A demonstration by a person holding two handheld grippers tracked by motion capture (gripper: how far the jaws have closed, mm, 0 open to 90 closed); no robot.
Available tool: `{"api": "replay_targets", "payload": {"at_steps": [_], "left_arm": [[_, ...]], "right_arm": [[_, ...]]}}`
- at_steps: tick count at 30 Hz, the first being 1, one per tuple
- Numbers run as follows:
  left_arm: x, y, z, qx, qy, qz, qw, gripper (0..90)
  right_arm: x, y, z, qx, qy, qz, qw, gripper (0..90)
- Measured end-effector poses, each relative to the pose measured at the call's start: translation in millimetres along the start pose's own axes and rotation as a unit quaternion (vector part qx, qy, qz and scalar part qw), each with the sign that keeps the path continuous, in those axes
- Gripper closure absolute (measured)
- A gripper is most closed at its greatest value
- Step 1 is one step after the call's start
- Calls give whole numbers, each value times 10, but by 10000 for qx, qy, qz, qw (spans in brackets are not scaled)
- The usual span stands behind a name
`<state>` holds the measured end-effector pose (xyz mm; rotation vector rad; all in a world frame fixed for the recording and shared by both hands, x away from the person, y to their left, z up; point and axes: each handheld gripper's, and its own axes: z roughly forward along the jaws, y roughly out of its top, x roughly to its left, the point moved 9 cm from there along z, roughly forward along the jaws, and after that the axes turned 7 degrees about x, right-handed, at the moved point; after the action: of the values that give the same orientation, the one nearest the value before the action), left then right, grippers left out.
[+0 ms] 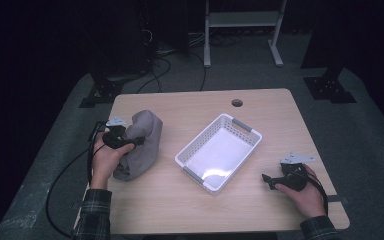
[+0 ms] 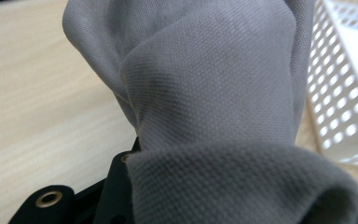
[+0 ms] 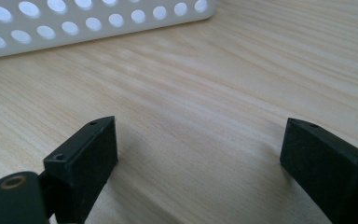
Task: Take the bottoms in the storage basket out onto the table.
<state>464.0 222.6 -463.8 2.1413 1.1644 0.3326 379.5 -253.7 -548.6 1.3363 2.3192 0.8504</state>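
Left gripper [image 1: 136,141] clamped on the grey cloth [image 1: 142,145], bunched on the counter [image 1: 260,107] left of the white basket [image 1: 219,151] (likely gathered for an easier carry to it). Right gripper [image 3: 198,154] parked right of the basket, fingers [image 3: 91,158] wide apart, holding nothing, probably waiting.

A grey cloth [image 1: 141,145], a white perforated basket [image 1: 219,152], a pale wood-grain table [image 1: 260,107], plaid sleeves [image 1: 94,212].

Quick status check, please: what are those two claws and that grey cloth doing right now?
Left claw shut on grey cloth. Right claw open, empty, low over table. White basket between them, nothing blocking.
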Motion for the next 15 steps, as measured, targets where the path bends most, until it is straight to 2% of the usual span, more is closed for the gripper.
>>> {"api": "replay_targets", "payload": {"at_steps": [5, 10, 15], "left_arm": [[84, -115, 91, 251, 116, -91, 9996, 615], [150, -160, 125, 315, 177, -188, 9992, 611], [268, -204, 164, 352, 384, -276, 9983, 599]], "right_arm": [[2, -7, -6, 8, -5, 4, 10000, 99], [2, -7, -6, 8, -5, 3, 10000, 99], [2, -7, -6, 9, -4, 2, 10000, 99]]}}
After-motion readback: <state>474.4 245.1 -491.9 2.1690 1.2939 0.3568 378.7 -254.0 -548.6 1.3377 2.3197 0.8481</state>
